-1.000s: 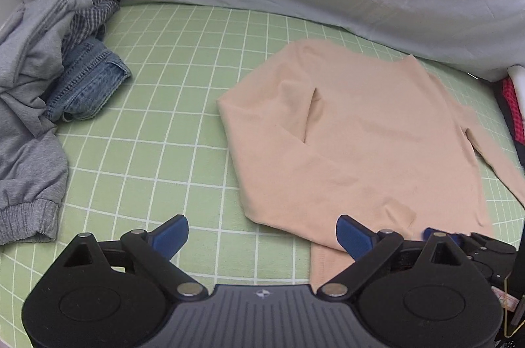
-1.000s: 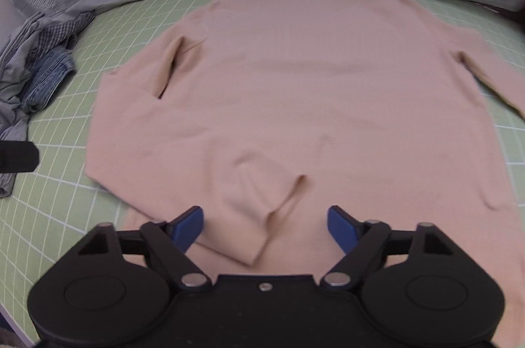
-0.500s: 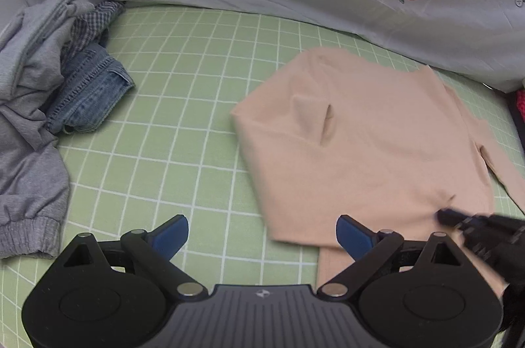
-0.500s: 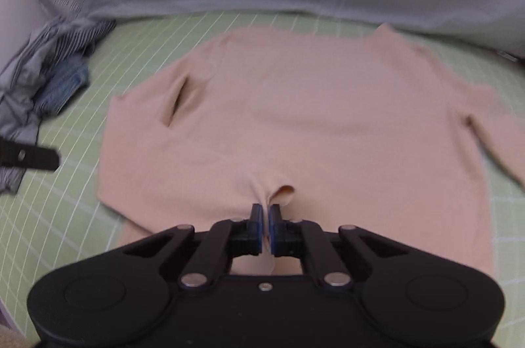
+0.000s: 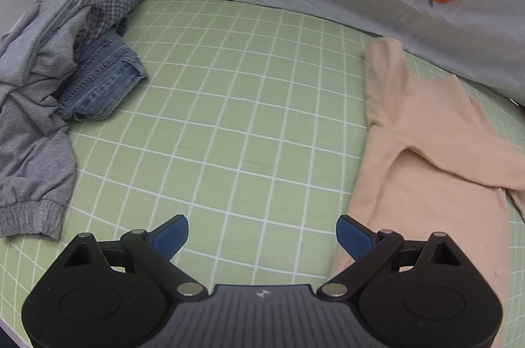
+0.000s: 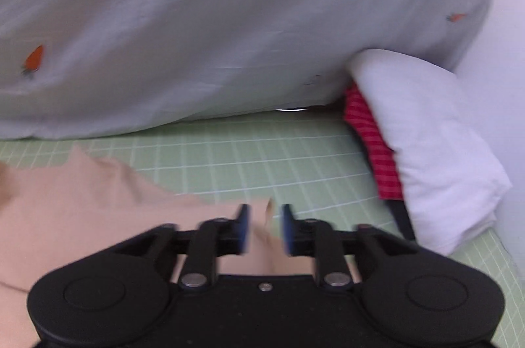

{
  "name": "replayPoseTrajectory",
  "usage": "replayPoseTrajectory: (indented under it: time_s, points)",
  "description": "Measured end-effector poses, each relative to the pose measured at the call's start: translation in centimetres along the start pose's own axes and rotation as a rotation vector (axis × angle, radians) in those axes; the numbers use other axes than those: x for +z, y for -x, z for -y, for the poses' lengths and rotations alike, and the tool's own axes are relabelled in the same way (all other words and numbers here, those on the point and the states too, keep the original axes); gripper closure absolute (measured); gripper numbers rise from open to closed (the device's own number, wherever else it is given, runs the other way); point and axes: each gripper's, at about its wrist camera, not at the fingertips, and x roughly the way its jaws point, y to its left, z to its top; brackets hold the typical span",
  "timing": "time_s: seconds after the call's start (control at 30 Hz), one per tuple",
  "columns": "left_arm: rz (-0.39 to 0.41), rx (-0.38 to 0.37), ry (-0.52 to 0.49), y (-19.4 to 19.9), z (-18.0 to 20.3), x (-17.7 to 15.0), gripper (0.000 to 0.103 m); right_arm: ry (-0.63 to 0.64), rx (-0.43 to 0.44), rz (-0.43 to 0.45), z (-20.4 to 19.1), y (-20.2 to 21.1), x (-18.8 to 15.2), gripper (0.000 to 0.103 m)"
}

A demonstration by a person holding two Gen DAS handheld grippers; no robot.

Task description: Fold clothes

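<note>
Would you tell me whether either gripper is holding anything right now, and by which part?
The left gripper is open and empty. The right gripper is partly open around the peach sweater's sleeve end; whether it grips is unclear.

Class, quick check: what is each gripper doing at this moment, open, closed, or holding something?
Left gripper: open wide, holding nothing, over the green grid mat.
Right gripper: partly open, peach sweater cloth between its fingers, not clamped; view blurred.
</note>
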Motion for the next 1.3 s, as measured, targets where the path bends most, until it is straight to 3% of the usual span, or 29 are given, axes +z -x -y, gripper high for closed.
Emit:
replayPoseTrajectory:
  time_s: [0.07, 0.17, 0.37, 0.67, 0.77, 0.93, 1.07, 1.13, 1.3]
  points:
    - [0.013, -0.022, -0.007, 0.4, 0.5, 0.0, 0.007, 0.001, 0.012, 0.030, -0.4, 1.2, -1.2, 0.014]
    - [0.060, -0.048, -0.033, 1.7, 1.2, -0.4, 0.007, -0.029, 0.062, 0.045, -2.0, 3.5, -3.5, 0.000]
    - [0.120, -0.063, -0.075, 3.7, 0.0, -1.8, 0.007, -0.210, 0.180, 0.036, -6.4, 9.1, -8.1, 0.000]
    - [0.153, -0.134, -0.020, 4.9, -4.7, -5.2, 0.007, -0.064, 0.342, -0.002, -17.7, 16.9, -13.6, 0.000]
    - [0.145, -0.158, 0.016, 4.7, -6.8, -6.2, 0.007, 0.013, 0.334, -0.056, -21.2, 18.6, -15.9, 0.000]
    - [0.143, -0.157, -0.016, 4.9, -9.6, -8.1, 0.007, 0.091, 0.307, -0.131, -25.6, 21.5, -19.6, 0.000]
    - [0.104, -0.168, -0.049, 4.9, -11.4, -10.0, 0.007, 0.100, 0.308, -0.128, -28.2, 23.7, -22.0, 0.002]
    - [0.090, -0.150, -0.075, 5.0, -12.2, -11.0, 0.007, 0.135, 0.317, -0.126, -29.7, 24.5, -23.1, 0.007]
    - [0.098, -0.123, -0.109, 6.3, -14.2, -12.7, 0.007, 0.204, 0.371, -0.141, -32.6, 25.1, -25.0, 0.031]
